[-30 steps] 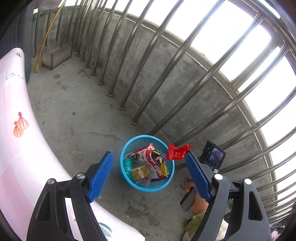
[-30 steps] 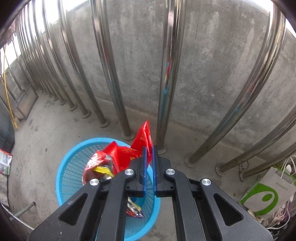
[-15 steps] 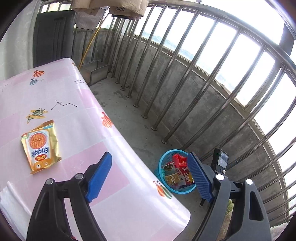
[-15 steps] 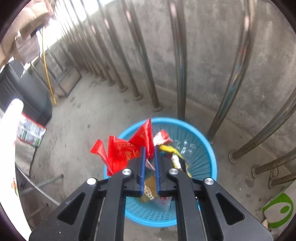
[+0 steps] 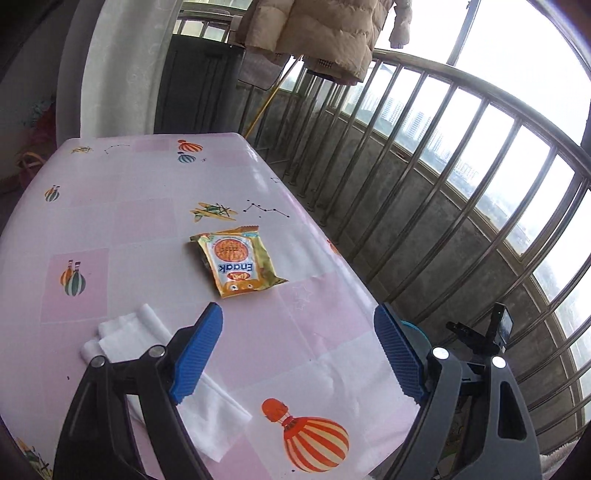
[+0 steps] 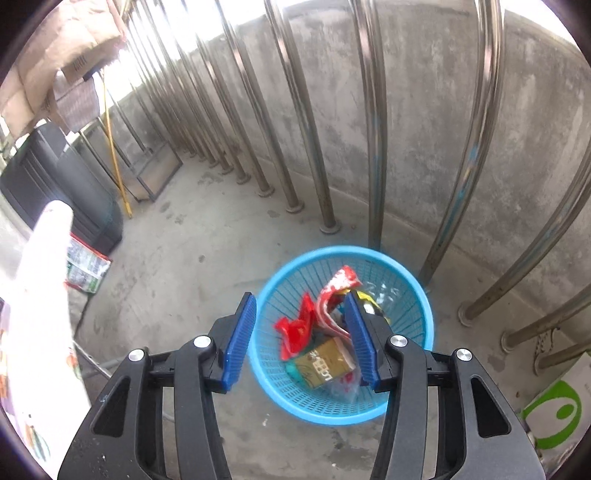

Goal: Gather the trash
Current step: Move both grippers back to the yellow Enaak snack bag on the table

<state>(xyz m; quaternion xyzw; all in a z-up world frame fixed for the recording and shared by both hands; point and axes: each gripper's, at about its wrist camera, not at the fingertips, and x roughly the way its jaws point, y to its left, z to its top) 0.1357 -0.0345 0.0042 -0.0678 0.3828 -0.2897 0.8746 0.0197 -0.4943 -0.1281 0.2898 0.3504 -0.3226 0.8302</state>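
Observation:
My left gripper (image 5: 297,350) is open and empty above the pink table (image 5: 147,229). A gold Enaak snack packet (image 5: 238,260) lies flat on the table ahead of it. A folded white tissue (image 5: 147,339) lies under the left finger. My right gripper (image 6: 299,339) is open and empty above the blue basket (image 6: 417,291) on the floor. A red wrapper (image 6: 295,328) lies loose in the basket on top of other wrappers and a gold box (image 6: 325,363). A sliver of the basket (image 5: 415,330) shows past the table edge in the left wrist view.
Steel railing bars (image 6: 376,122) and a concrete wall stand right behind the basket. A black cabinet (image 5: 199,85) and a hanging coat (image 5: 321,33) are beyond the table. A green-and-white bag (image 6: 554,410) sits on the floor at right. The table edge (image 6: 40,295) is at left.
My right gripper has opened and the red wrapper has dropped into the basket. My left gripper has swung up from the basket toward the table top and the snack packet.

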